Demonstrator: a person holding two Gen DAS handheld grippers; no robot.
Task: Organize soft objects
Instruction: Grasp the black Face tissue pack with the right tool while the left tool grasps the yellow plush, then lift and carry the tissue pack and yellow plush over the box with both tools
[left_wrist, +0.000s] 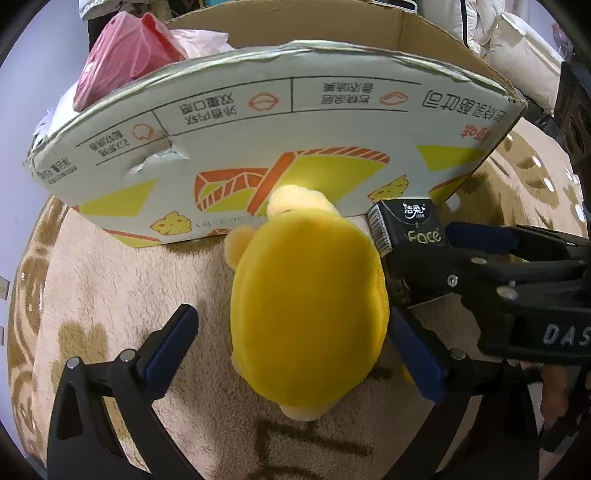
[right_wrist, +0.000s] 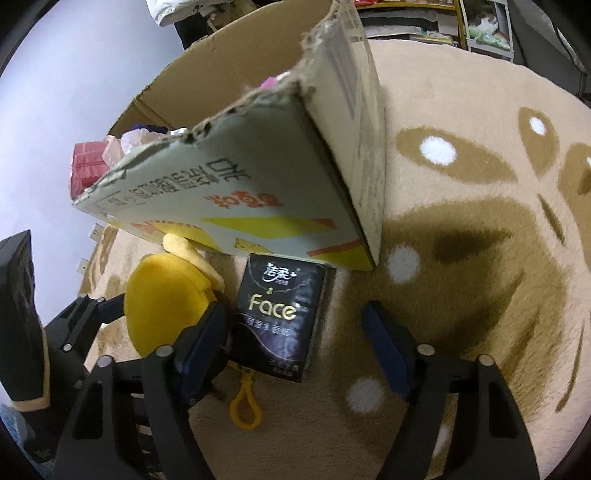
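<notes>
A yellow plush toy (left_wrist: 308, 295) lies on the beige rug against the front wall of a cardboard box (left_wrist: 258, 140). My left gripper (left_wrist: 295, 347) is open, its jaws on either side of the plush, not closed on it. A black "Face" tissue pack (right_wrist: 279, 317) lies on the rug beside the plush (right_wrist: 166, 299), next to the box corner (right_wrist: 332, 147). My right gripper (right_wrist: 299, 347) is open around the pack, its left pad near the pack's edge. The pack also shows in the left wrist view (left_wrist: 410, 227), with the right gripper's fingers (left_wrist: 480, 236) beside it.
The box holds a red plastic bag (left_wrist: 122, 55) and white plastic (left_wrist: 199, 40). A yellow clip ring (right_wrist: 245, 406) from the plush lies on the rug (right_wrist: 480, 240). Shelves (right_wrist: 480, 26) stand at the far right, white bedding (left_wrist: 517, 44) behind the box.
</notes>
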